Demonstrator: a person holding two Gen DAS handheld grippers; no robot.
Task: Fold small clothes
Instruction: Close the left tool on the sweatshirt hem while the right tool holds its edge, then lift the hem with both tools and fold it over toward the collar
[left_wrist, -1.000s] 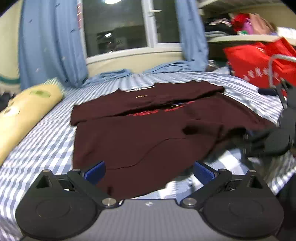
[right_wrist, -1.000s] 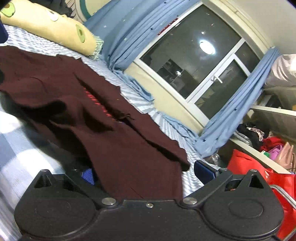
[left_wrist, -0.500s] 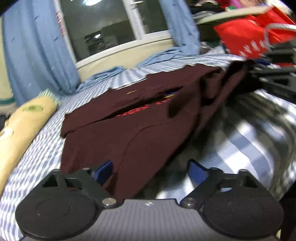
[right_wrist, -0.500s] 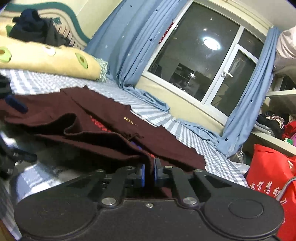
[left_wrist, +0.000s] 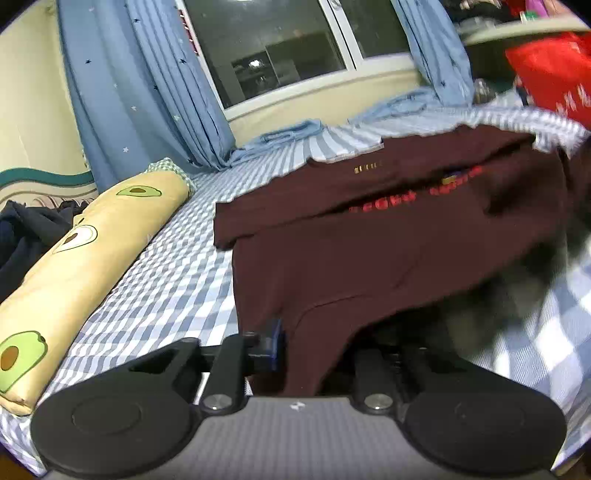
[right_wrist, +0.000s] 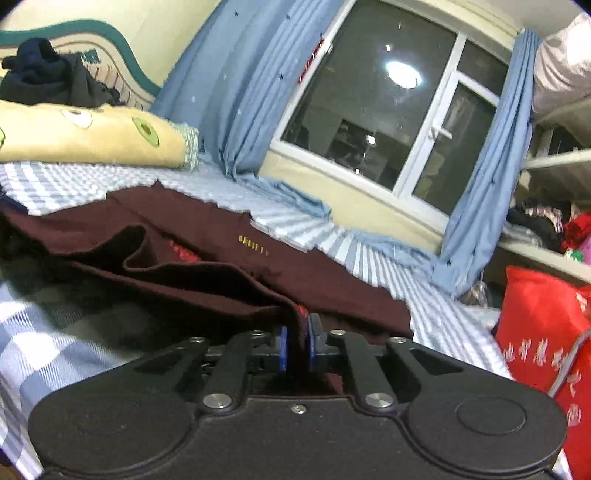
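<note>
Maroon shirt (left_wrist: 369, 258) lies spread across the blue checked bedsheet (left_wrist: 166, 288), with an avocado-print bolster (left_wrist: 85, 258) alongside and blue curtains (right_wrist: 236, 92) behind. Left gripper (left_wrist: 299, 354) is closing, its blue pad against the shirt's near hem. Right gripper (right_wrist: 295, 347) is easing slightly apart, a fold of shirt edge pinched between its pads.

a bedroom in a home. a bed (left_wrist: 173, 266) with a blue-checked sheet fills the view, a long avocado-print pillow (left_wrist: 85, 266) at 9 o'clock against a painted wall. at 12 o'clock a dark window (right_wrist: 388, 122) hung with blue star curtains (right_wrist: 240, 85). at 3 o'clock shelves (right_wrist: 546, 254) heaped with clothes, and a red bag (right_wrist: 543, 325).
</note>
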